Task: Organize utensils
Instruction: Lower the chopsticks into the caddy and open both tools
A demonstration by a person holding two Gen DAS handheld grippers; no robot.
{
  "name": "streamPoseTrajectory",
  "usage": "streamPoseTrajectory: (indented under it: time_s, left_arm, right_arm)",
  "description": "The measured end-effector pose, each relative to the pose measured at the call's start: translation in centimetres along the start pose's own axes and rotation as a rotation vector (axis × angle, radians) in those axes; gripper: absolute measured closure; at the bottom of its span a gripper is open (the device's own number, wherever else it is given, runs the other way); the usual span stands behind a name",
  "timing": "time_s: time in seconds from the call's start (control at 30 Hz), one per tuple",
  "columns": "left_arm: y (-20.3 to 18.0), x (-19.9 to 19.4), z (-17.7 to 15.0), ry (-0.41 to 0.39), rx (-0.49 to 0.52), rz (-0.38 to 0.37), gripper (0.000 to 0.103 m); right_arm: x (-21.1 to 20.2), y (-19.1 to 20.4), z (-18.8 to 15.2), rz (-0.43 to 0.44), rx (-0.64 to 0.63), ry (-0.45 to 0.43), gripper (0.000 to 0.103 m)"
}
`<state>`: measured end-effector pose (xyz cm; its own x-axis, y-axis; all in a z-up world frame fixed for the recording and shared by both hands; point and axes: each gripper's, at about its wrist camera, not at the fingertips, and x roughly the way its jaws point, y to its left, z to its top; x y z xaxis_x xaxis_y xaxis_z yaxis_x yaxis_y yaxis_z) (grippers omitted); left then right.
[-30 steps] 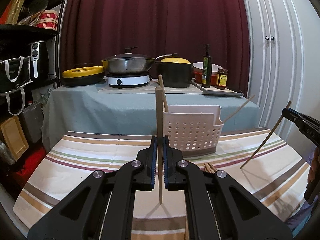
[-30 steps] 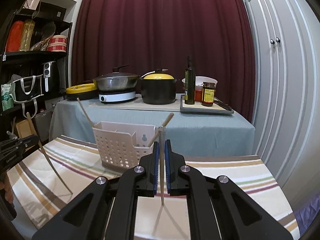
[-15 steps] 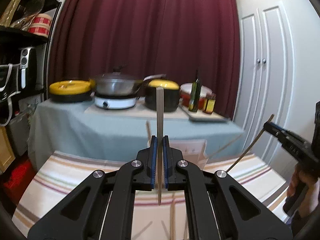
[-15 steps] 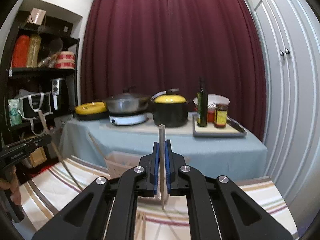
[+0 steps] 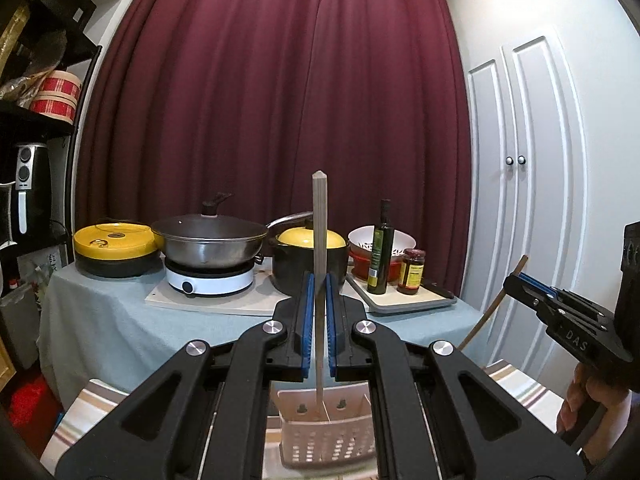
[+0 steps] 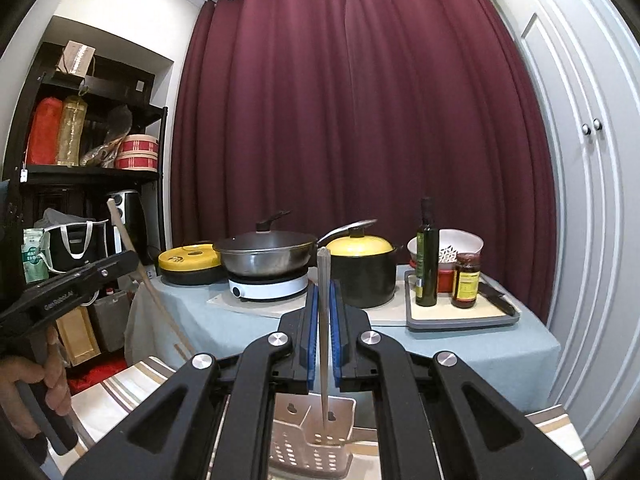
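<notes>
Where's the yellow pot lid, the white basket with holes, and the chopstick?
yellow pot lid (image 6: 359, 244), right wrist view, on its domed top.
white basket (image 5: 326, 442), left wrist view, on its holed front wall.
chopstick (image 5: 320, 232), left wrist view, on its upper shaft above the left tool.

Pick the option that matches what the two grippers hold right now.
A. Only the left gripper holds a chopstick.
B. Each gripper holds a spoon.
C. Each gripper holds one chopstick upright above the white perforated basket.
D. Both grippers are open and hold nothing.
C: the left gripper clamps a chopstick and the right gripper clamps another chopstick, both upright with tips pointing down toward the basket.
</notes>
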<state>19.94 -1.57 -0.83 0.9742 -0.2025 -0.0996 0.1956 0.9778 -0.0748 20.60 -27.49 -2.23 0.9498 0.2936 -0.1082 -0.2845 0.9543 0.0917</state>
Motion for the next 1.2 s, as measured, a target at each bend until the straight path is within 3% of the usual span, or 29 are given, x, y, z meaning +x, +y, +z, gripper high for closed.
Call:
streamPoseTrajectory:
  time_s: [0.3,0.67,0.77,0.83,0.87,1.2]
  left_arm:
    - [1.4,5.2,-4.1,0.111,-0.008,0.024,0.097]
    - [2.2,8.3,-8.0,0.224,-0.018,0.013,0.097]
    - [2.2,8.2,-8.3,0.232,-0.025,0.009,0.088]
    - [2.0,7.9,-8.4,0.228,-0.017,0.013,0.073]
    - [1.9,7.6,-8.4,0.226,-0.013,0.016,0.070]
    - [1.5,4.1,-8.2,0.218,-0.021,0.003,0.047]
  right_arm:
    - [4.0,-0.7,-3.2,0.003,0.023,0.093,0.097]
    - [6.4,-1.2,-6.7,0.001,0.053,0.189,0.096]
    - [6.2,-1.0,-6.8,0.002,0.054,0.188,0.089]
    - [5.8,-0.8,-6.6,-0.007,0.049,0.174,0.066]
    - [5.4,-0.7,-6.4,-0.012,0.044,0.165,0.063]
    - [1.7,0.0,-5.1,-0.045,-0.002,0.110,0.049]
